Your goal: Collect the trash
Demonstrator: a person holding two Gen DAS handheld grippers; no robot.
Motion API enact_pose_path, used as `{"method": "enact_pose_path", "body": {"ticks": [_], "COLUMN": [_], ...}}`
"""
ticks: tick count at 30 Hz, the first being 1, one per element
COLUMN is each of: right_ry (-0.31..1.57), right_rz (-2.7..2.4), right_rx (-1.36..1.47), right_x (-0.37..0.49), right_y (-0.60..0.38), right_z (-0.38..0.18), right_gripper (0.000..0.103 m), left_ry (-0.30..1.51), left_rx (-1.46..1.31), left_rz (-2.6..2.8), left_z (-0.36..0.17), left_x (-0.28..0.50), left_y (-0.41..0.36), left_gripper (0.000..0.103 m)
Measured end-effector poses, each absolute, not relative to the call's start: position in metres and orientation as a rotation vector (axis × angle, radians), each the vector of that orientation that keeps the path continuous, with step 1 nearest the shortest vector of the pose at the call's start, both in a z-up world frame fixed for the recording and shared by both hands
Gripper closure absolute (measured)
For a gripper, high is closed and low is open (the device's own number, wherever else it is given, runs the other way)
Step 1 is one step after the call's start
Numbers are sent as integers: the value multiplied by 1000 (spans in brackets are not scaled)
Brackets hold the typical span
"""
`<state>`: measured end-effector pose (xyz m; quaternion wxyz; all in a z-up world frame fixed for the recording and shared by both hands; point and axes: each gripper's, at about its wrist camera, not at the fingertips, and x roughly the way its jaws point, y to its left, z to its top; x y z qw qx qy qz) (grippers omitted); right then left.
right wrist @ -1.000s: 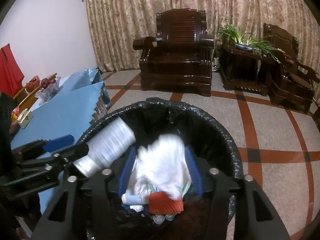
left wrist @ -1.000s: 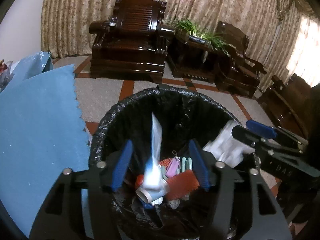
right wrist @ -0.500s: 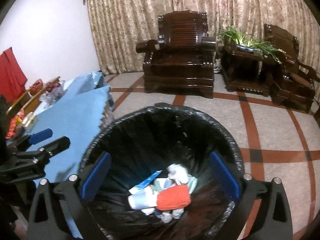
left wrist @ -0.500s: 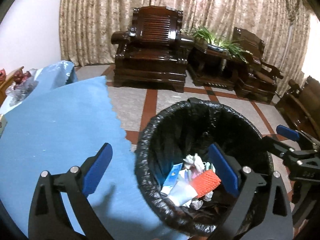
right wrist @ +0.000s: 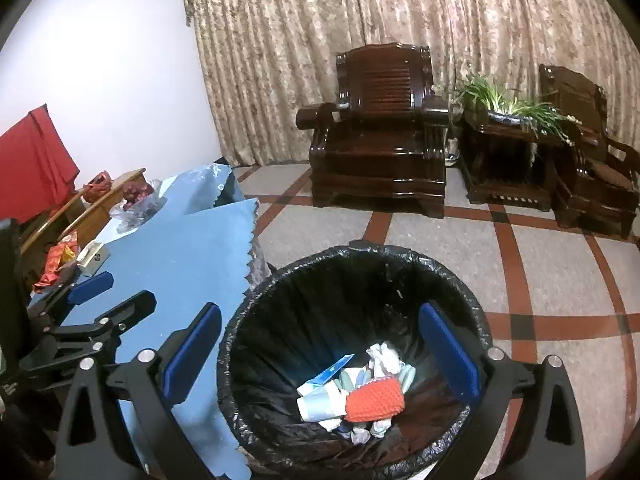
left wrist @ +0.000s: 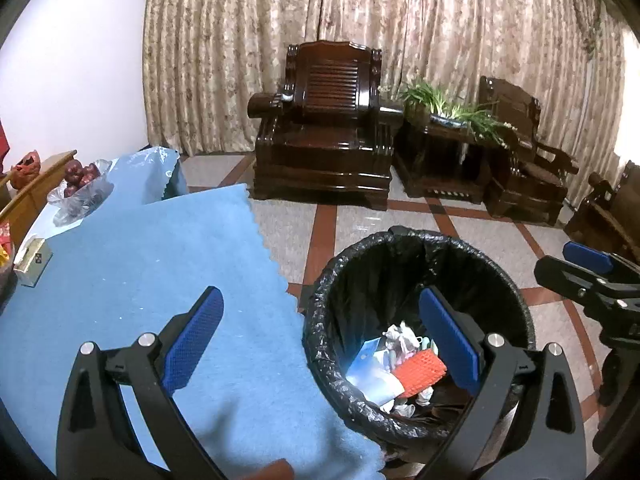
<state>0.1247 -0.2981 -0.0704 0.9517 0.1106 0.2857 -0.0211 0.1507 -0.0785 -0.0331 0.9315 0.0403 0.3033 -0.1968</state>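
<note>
l gripper [left wrist: 322,326] jaws wide apart, nothing btwn them; they just spread. r gripper [right wrist: 320,338] same, wide & empty, just spread too. trash bin [right wrist: 256,292] w/ black liner sits on floor beside the blue cloth [left wrist: 132,280], at 5 o'clock in l view. trash [right wrist: 352,394] lies at bin bottom: orange foam net [right wrist: 374,398], white cup, crumpled paper.

A dark carved wooden armchair [left wrist: 326,132] stands before patterned curtains [left wrist: 400,40], a leafy plant [left wrist: 452,110] beside it. A bag of red fruit [left wrist: 78,184] sits on the blue-clothed counter [left wrist: 132,280].
</note>
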Motion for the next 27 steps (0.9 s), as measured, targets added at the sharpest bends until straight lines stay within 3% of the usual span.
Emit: {"method": "enact_pose_path", "body": {"ticks": [27], "right_ry": [528], "right_rz": [-38], "right_rx": [188], "right_x": [107], "right_y": [-288], "right_z": [-48], "right_gripper": [6], "left_ry": [561], "left_rx": [72], "left_rz": [-406], "left_z": [-6], "left_x": [128], "left_y": [-70], "left_gripper": [7]}}
